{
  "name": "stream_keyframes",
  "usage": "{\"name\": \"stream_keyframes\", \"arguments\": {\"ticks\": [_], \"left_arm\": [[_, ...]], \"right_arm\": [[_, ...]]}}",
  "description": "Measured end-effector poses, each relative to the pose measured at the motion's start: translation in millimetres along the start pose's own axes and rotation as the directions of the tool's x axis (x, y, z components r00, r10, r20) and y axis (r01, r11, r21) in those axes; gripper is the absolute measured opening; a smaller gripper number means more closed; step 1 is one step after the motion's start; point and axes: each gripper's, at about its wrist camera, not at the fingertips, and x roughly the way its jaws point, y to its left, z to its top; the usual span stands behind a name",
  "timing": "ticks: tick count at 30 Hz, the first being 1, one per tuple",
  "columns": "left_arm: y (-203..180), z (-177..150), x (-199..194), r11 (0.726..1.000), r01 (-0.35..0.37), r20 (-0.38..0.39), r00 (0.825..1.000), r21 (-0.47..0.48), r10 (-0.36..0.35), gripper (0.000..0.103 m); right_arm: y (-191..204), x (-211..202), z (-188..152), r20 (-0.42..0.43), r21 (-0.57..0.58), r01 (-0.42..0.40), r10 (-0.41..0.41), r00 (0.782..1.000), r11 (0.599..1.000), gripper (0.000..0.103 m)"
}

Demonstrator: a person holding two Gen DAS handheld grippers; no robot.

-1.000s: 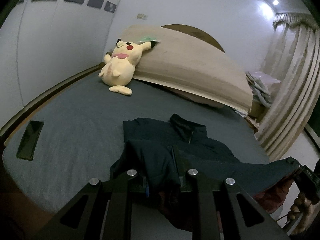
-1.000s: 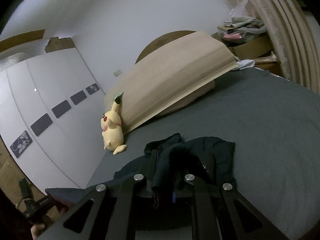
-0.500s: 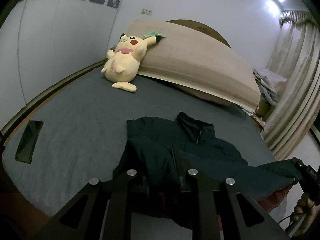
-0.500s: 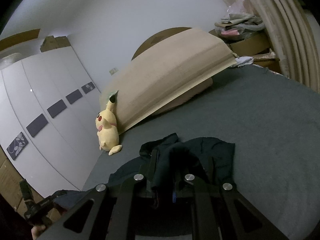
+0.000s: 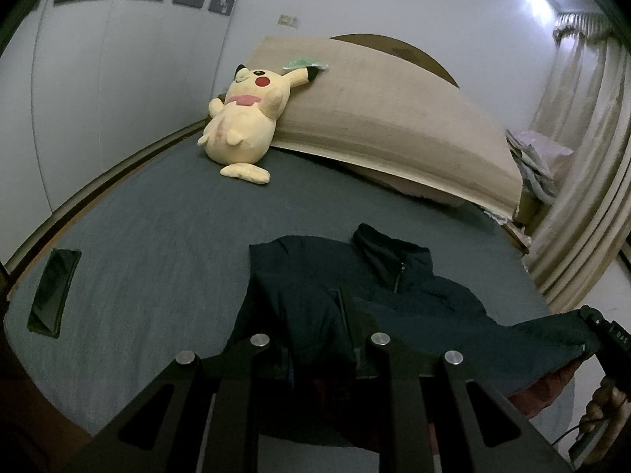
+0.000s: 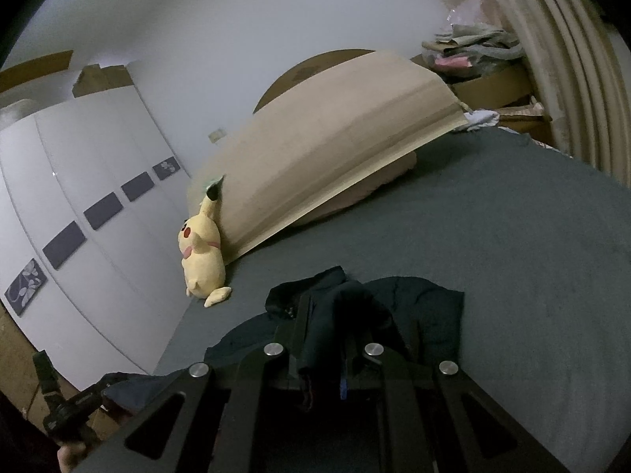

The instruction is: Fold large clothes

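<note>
since a second ago both my hands have carried the dark jacket [image 5: 394, 295] a little further up the bed [image 5: 157, 236], so the yellow plush toy [image 5: 244, 126] looms nearer. my left hand-held gripper [image 5: 319, 354] is nearly closed, pinching a fold of the jacket's hem; my right hand-held gripper [image 6: 327, 354] is clamped fully on the other side. its collar lies flat on the grey sheet ahead. a black phone [image 5: 53, 291] lies well off to the left, and a tan board [image 5: 394, 126] leans at the head, behind the toy. curtains [image 5: 583, 197] hang at the right.
</note>
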Motion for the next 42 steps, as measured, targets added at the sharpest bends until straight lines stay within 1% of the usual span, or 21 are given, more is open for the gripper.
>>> {"name": "stream_keyframes", "arguments": {"ticks": [25, 42], "left_arm": [[5.1, 15.7, 43.5, 1.0, -0.005, -0.051, 0.999, -0.001, 0.005, 0.019], [-2.6, 26.6, 75.6, 0.998, -0.043, -0.085, 0.995, 0.047, 0.047, 0.019]], "right_arm": [[-0.5, 42.1, 9.8, -0.043, 0.012, 0.051, -0.05, 0.998, 0.999, 0.011], [-8.0, 75.2, 15.7, -0.083, 0.016, 0.077, -0.075, 0.994, 0.997, 0.011]]}}
